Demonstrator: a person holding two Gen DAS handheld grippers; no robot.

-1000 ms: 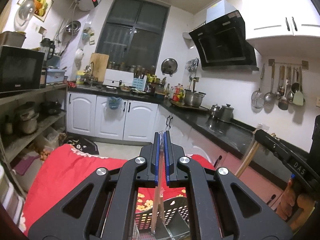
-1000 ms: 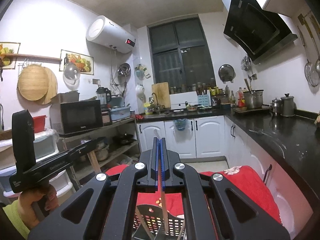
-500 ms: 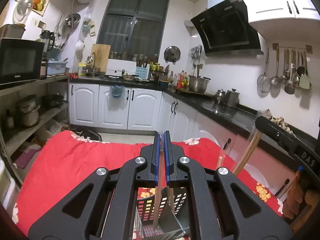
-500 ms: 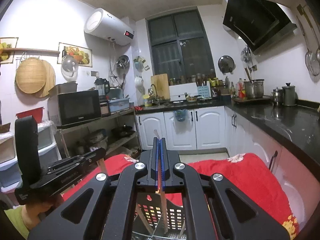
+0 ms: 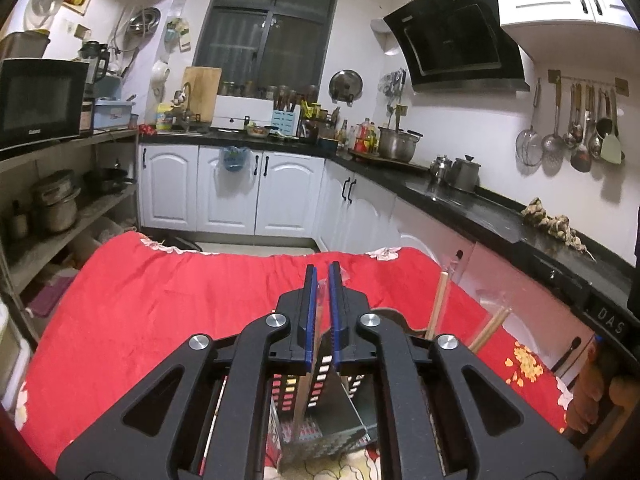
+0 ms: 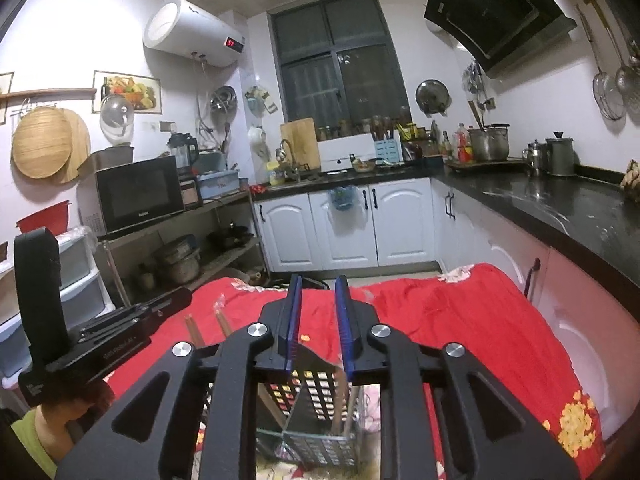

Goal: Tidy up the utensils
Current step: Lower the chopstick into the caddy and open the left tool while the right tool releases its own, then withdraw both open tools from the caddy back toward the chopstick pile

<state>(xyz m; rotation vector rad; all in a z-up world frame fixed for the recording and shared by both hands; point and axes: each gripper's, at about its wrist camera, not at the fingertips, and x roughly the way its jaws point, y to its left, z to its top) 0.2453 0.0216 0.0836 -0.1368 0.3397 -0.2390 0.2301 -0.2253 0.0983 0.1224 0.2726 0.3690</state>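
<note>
A perforated metal utensil holder stands on the red tablecloth right below both grippers; it also shows in the right wrist view. My left gripper has its jaws slightly parted around a wooden chopstick that hangs down into the holder. My right gripper is open and empty above the holder; a wooden chopstick stands in the holder beneath it. More chopstick ends stick up at the right in the left wrist view.
The red-covered table fills the foreground. White cabinets and a black countertop run along the back and right. A shelf with a microwave stands at the left. The left gripper's body is at the left of the right wrist view.
Both grippers tilted down toward the holder. My right gripper opened and let go of its chopstick into the holder. My left gripper's jaws parted slightly.
</note>
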